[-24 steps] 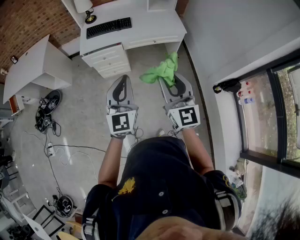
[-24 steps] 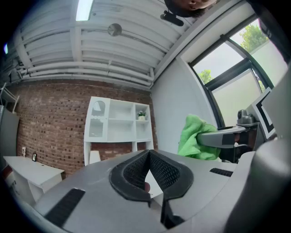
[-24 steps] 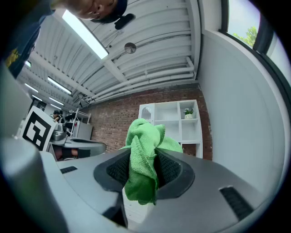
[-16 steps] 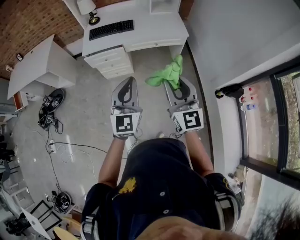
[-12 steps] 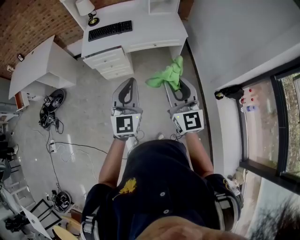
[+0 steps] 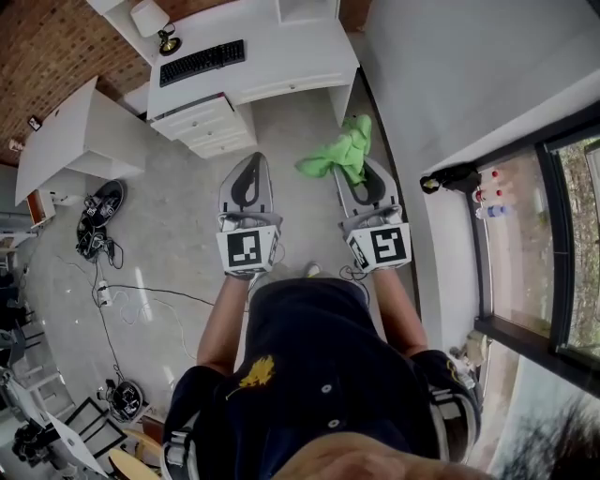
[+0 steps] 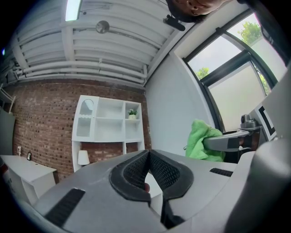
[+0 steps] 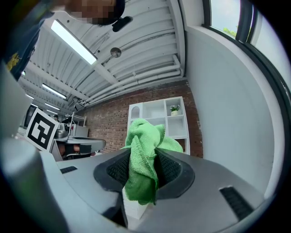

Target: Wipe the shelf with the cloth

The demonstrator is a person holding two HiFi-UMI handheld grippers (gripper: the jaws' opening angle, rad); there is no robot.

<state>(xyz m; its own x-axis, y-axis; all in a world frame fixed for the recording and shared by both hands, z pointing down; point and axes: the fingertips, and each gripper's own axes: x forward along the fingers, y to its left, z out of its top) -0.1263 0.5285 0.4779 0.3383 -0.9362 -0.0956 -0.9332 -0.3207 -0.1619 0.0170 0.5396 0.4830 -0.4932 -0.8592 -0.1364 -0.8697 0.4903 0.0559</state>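
1. At centre frame of the right gripper view: green cloth (image 8: 144, 136) bunched and pinched between the jaws of the right gripper (image 8: 142, 169). The jaws are closed onto it, with folds spilling above and below the pads.
2. In the head view the cloth (image 6: 341, 150) hangs off the tip of the right gripper (image 6: 351, 172), just right of centre, over grey floor (image 6: 178, 234).
3. White shelf (image 8: 160, 119) stands against the brick wall (image 8: 109, 123), beyond the cloth and not touching it. A small potted plant (image 8: 174, 109) sits in an upper compartment.
4. Left gripper (image 7: 148, 157): jaw tips pressed together, nothing between them. Held level with the right one, well apart from the cloth.
5. Upper left of the head view: white desk (image 6: 281, 52) with a black keyboard (image 6: 201, 56) and a lamp (image 6: 156, 21).
6. Right edge: window (image 6: 525, 225).
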